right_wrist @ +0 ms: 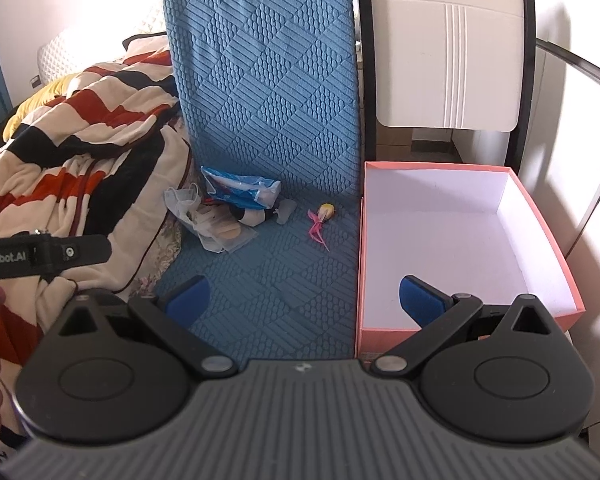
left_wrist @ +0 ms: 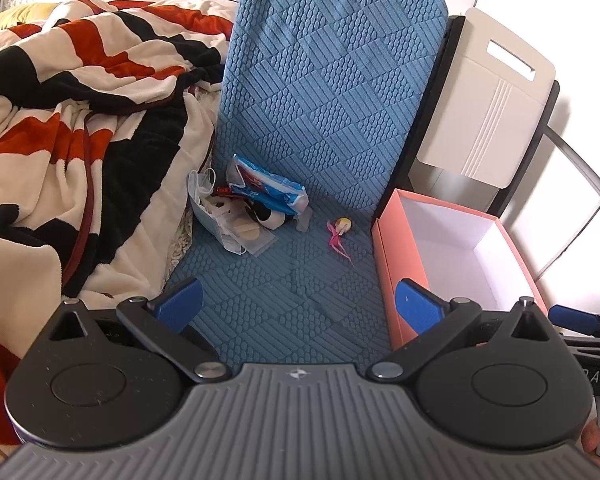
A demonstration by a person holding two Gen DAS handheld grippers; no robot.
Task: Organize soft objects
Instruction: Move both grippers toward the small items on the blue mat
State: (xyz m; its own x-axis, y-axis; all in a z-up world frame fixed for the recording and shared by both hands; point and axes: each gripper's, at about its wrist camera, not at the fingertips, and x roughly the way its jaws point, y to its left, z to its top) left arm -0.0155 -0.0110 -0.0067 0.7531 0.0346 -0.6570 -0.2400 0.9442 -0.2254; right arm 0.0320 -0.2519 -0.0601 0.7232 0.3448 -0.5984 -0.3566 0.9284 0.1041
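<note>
A small heap of soft clutter lies on the blue textured chair cover (left_wrist: 300,264), straight ahead of the left gripper (left_wrist: 298,306) and ahead and to the left of the right gripper (right_wrist: 305,294). On top of the heap sits a blue and white plastic packet (left_wrist: 266,190), with a crumpled white face mask (left_wrist: 204,188) at its left and a black-and-white soft item (left_wrist: 270,216) beneath it; clear plastic bags (left_wrist: 246,238) spread under the heap toward the grippers. Just to the right of the heap, apart from it, lies a small yellow-headed toy with pink streamers (left_wrist: 340,232).

Both grippers hover above the seat, touching nothing, each with its blue pads spread wide and nothing between them. The left gripper's right pad (left_wrist: 418,306) stands in front of the near wall of the pink box (left_wrist: 388,280); the right gripper's right pad (right_wrist: 420,298) hangs over that box (right_wrist: 432,326), whose white inside holds nothing.

To the left of both grippers a red, black and cream blanket (left_wrist: 80,128) is bunched up against the seat edge. Beyond the box stands a white chair back (right_wrist: 448,48).
</note>
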